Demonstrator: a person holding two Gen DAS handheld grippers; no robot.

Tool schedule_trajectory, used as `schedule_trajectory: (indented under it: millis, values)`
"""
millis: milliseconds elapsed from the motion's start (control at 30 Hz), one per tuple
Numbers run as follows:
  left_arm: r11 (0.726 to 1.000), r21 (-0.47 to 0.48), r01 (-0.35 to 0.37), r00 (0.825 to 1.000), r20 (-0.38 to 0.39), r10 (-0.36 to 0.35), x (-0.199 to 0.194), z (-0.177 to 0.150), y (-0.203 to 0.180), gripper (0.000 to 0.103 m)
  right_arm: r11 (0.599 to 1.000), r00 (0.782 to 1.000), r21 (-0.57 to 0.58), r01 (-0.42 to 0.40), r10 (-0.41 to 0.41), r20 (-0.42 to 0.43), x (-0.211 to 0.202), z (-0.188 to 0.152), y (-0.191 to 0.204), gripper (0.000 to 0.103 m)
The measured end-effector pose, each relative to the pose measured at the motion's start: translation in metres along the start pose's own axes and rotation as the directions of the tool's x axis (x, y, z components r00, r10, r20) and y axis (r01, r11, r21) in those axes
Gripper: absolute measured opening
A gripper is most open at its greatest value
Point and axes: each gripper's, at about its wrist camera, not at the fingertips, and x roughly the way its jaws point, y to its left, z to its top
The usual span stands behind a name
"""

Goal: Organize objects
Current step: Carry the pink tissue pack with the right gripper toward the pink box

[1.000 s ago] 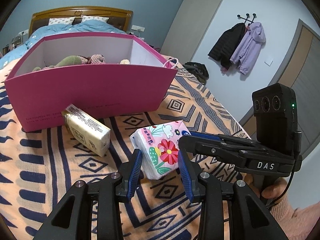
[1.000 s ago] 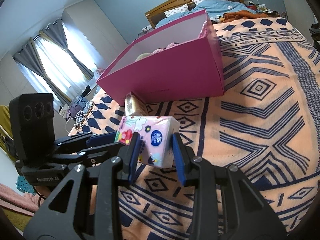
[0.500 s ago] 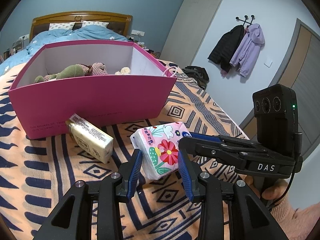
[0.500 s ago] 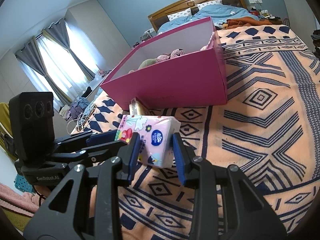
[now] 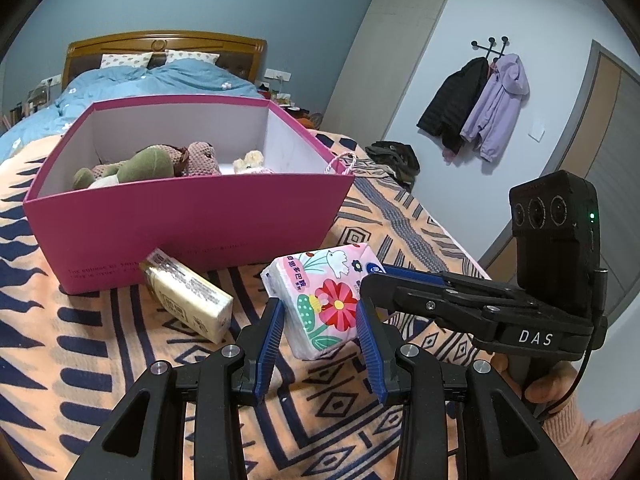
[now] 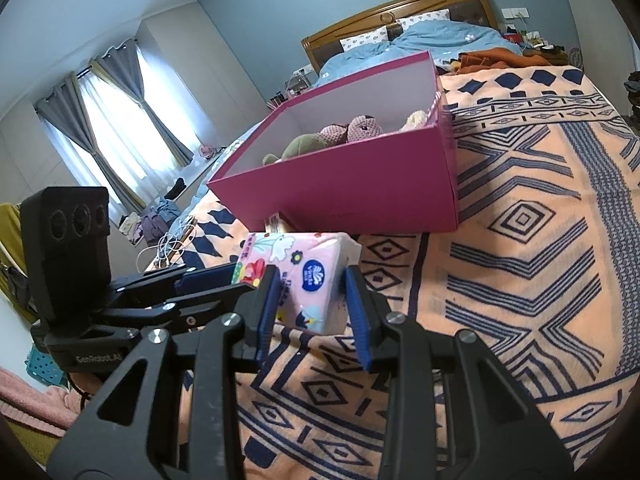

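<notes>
A pink flowered tissue pack (image 5: 324, 298) is held in the air above the patterned blanket (image 5: 80, 352). My left gripper (image 5: 320, 320) is shut on its near end. My right gripper (image 6: 312, 292) is shut on the same pack (image 6: 304, 276) from the other side; it shows at the right of the left wrist view (image 5: 400, 276). A magenta box (image 5: 192, 216) stands behind, with plush toys (image 5: 156, 160) inside. A cream packet (image 5: 188, 300) lies on the blanket against the box's front wall.
The box also shows in the right wrist view (image 6: 360, 188). A blue duvet (image 5: 140, 84) and wooden headboard (image 5: 164, 48) lie beyond it. Coats (image 5: 480, 108) hang on the right wall. The bed edge drops off to the right.
Both grippers have risen with the tissue pack between them. The box interior and plush toys have come more into view. The cream packet has not moved.
</notes>
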Motion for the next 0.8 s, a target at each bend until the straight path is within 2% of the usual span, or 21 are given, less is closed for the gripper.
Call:
schedule_trajectory:
  millis: [800]
  values:
    - [1.0, 0.013, -0.015, 0.999, 0.035, 0.014, -0.004, 0.017, 0.0, 0.037, 0.999, 1.0, -0.042, 0.001, 0.0, 0.026, 0.0, 0.019, 0.005, 0.038]
